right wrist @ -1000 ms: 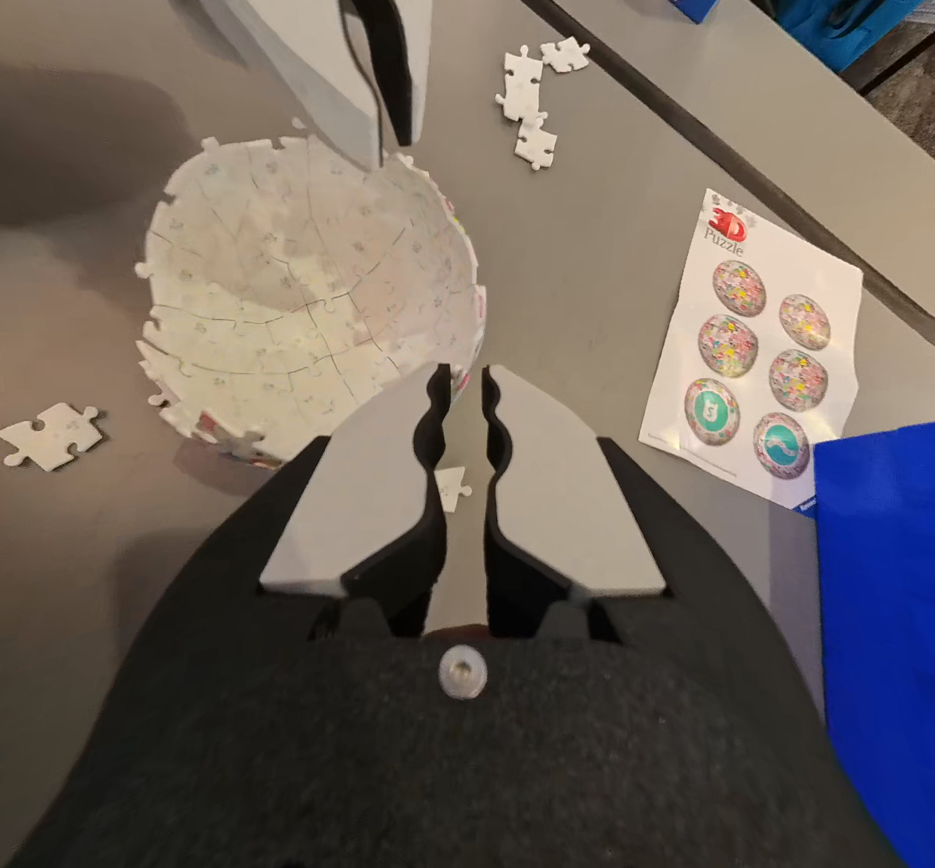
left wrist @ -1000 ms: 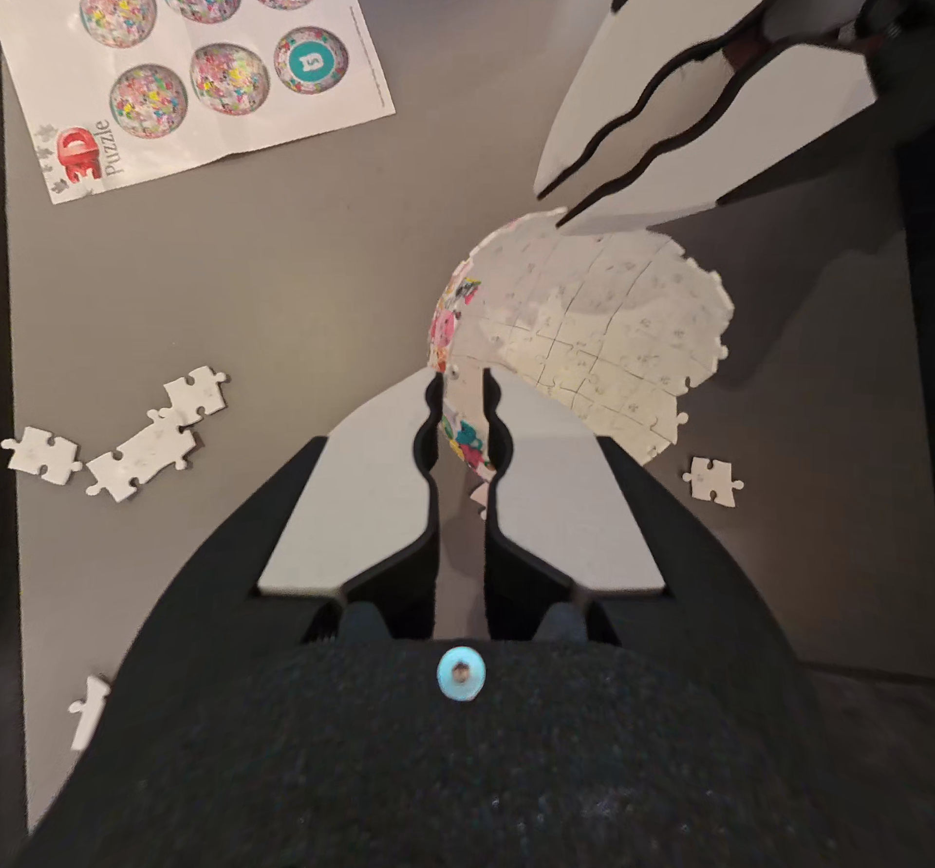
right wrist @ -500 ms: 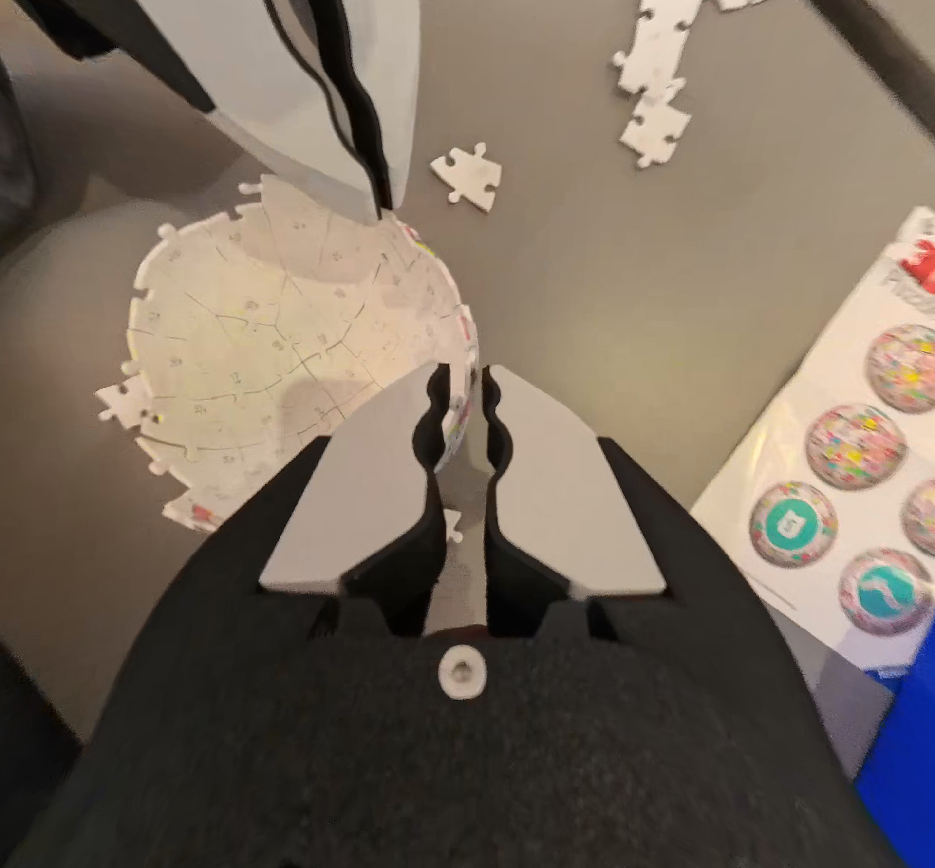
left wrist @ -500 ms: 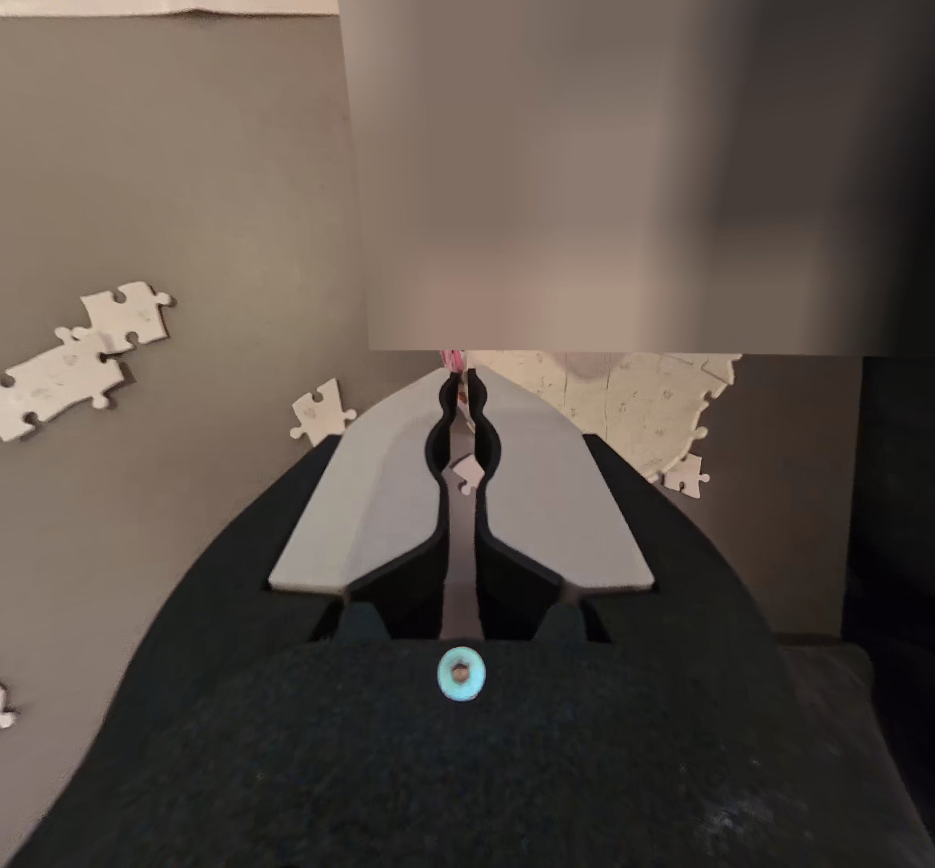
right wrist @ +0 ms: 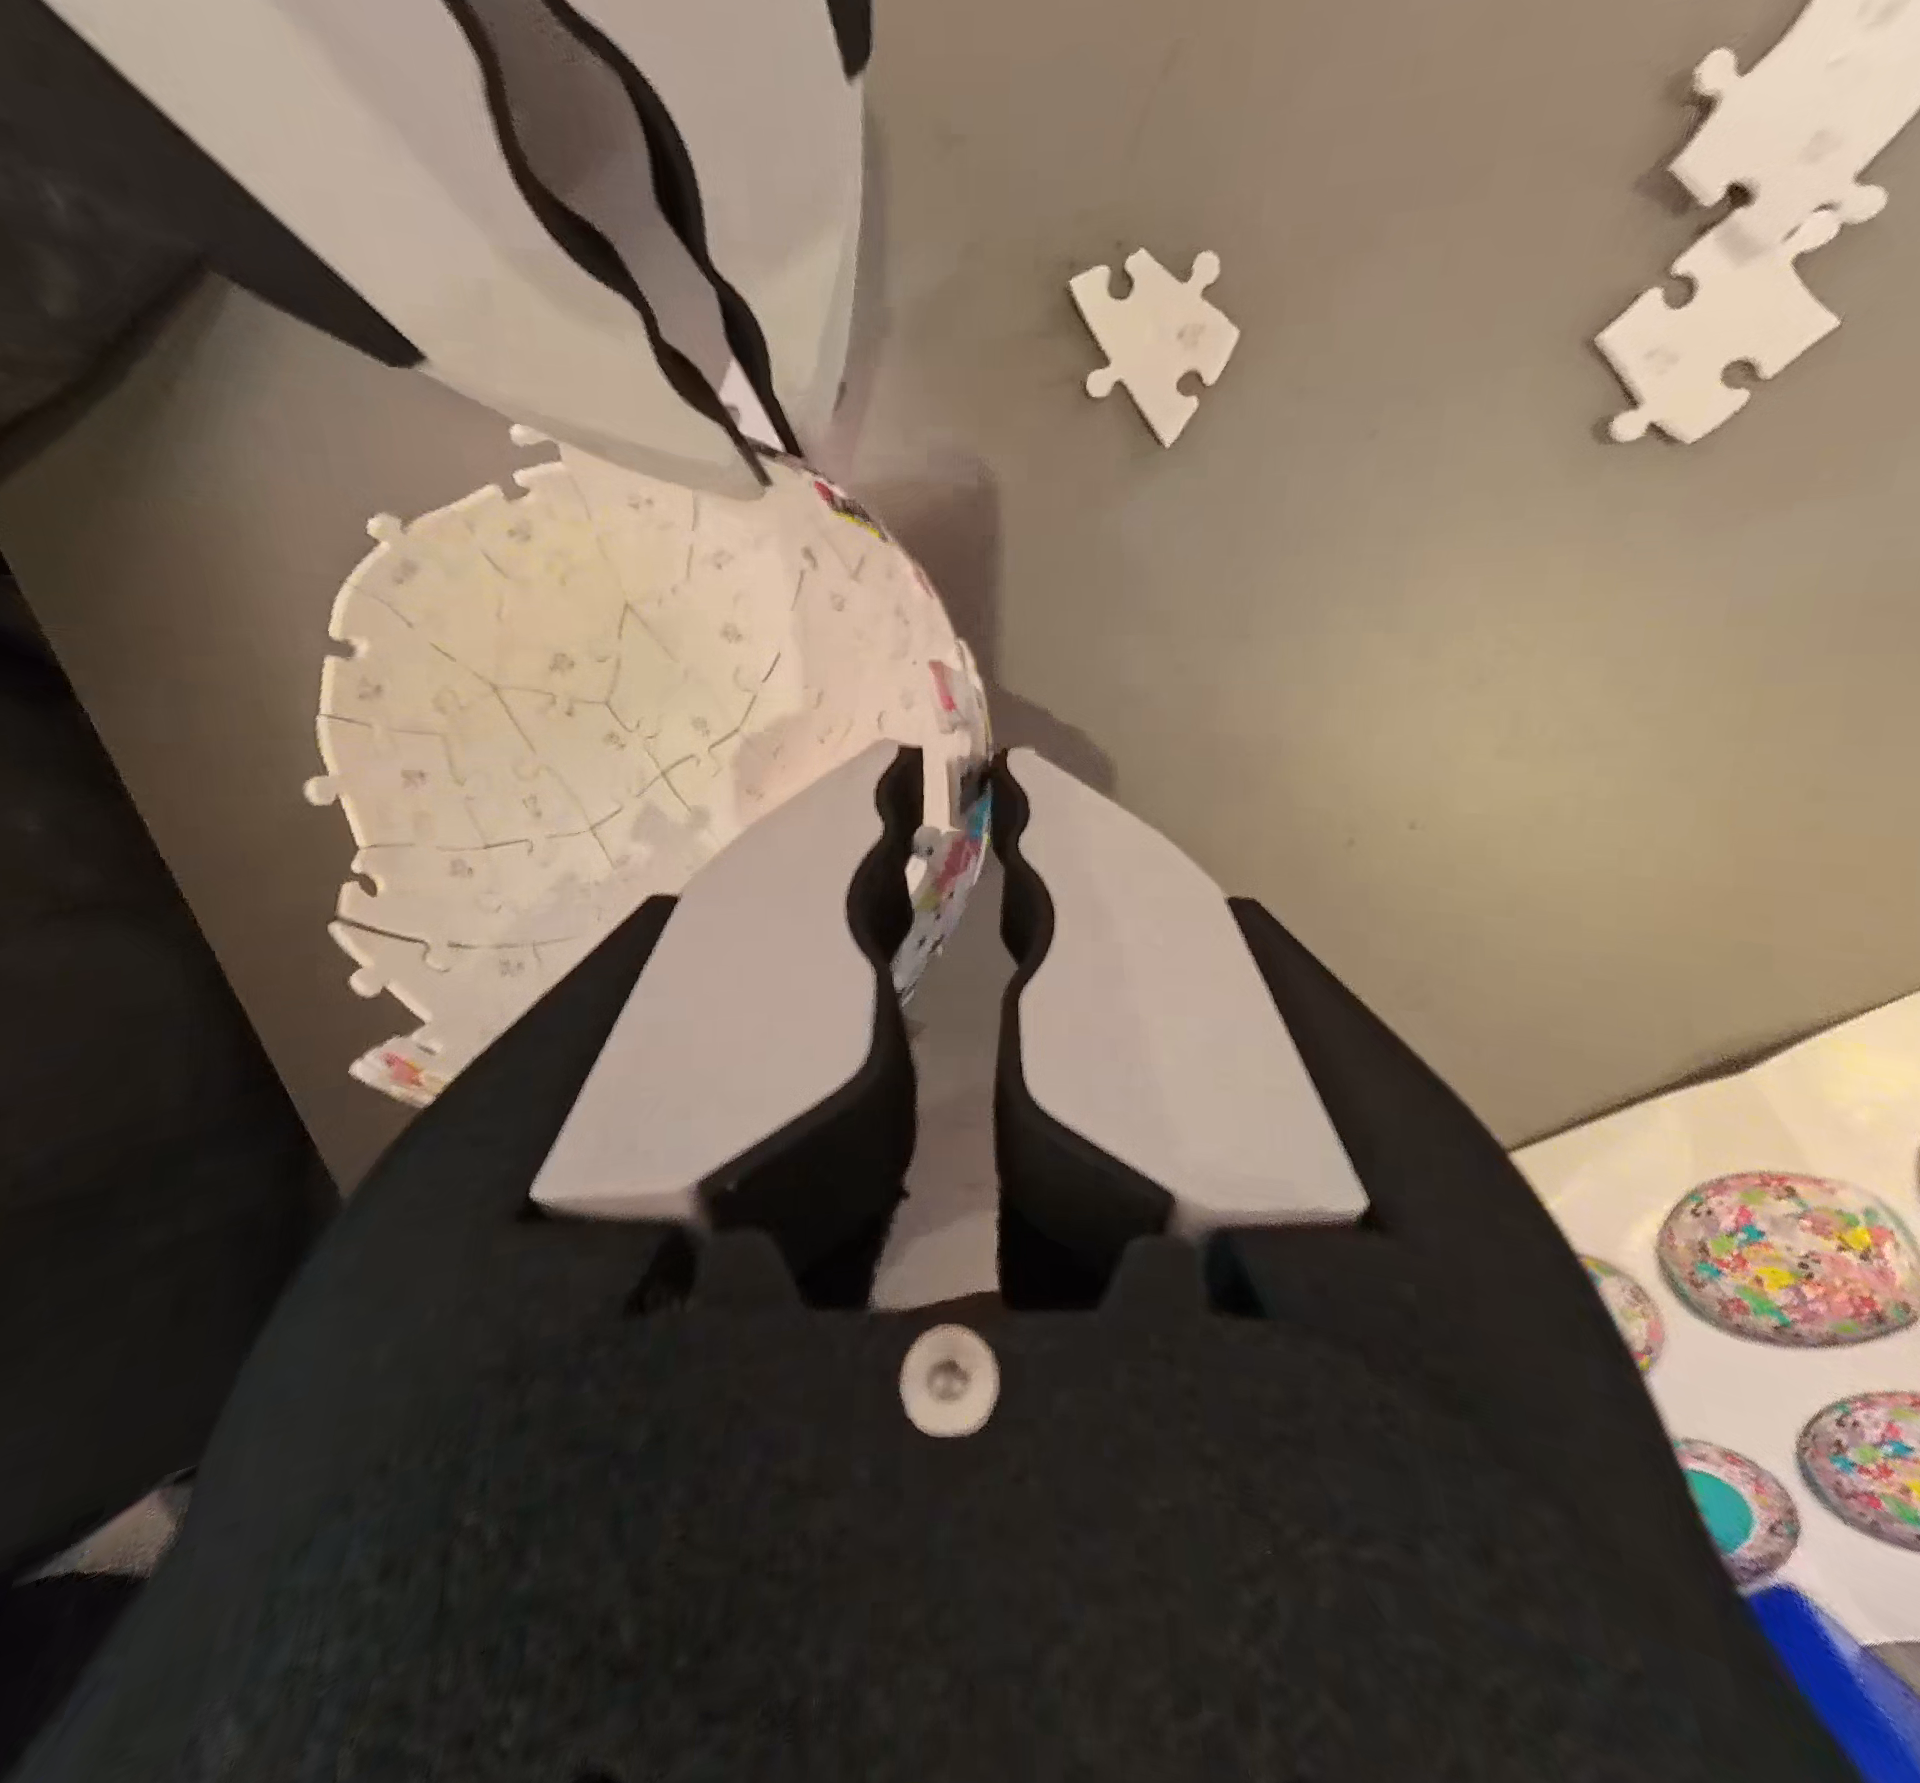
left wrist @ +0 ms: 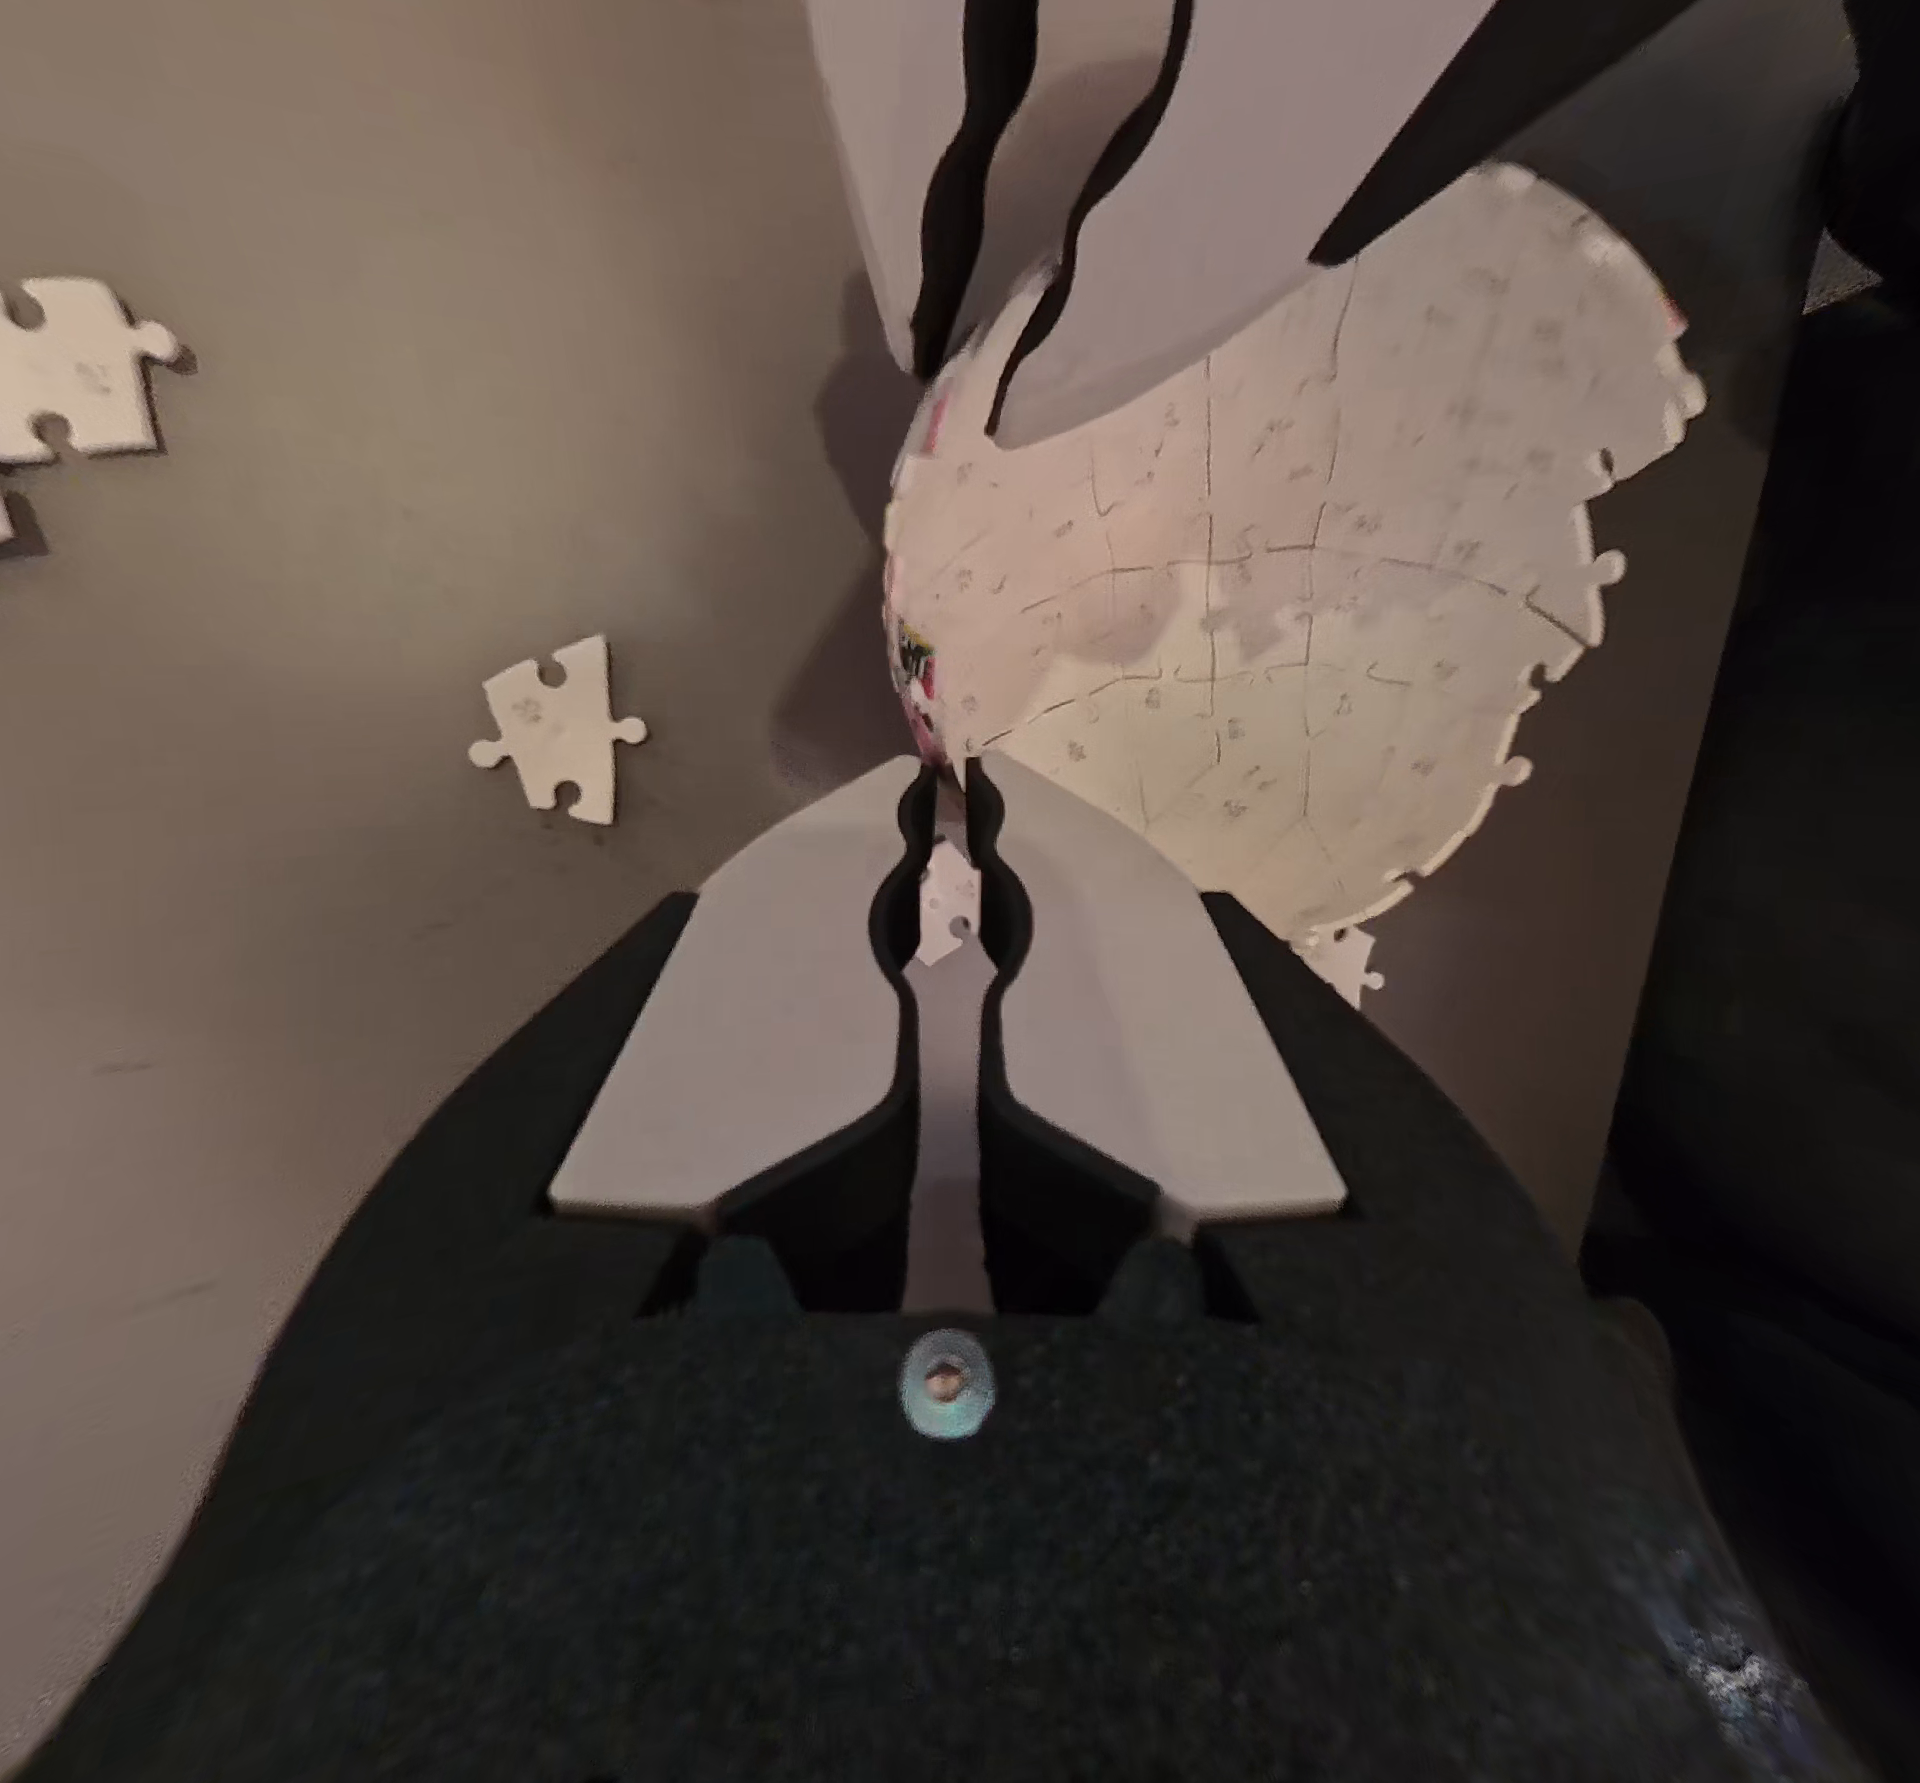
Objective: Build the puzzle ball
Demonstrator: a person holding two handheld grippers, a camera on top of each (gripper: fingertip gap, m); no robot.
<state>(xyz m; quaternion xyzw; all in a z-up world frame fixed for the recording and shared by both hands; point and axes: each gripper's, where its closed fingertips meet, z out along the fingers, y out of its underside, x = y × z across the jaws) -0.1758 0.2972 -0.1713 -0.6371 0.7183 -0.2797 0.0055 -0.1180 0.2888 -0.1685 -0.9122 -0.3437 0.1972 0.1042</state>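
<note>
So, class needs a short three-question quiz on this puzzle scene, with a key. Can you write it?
1. True or false: the right gripper is clear of the half-built ball.
2. Where on the ball is the left gripper closed? A: on its rim. B: on its inside bottom. C: nowhere, it is wide open.
3. Fill in: the lone loose piece lies on the ___ table.

Key: 1 false, the rim sits between its fingers. 2 A. 3 grey.
</note>
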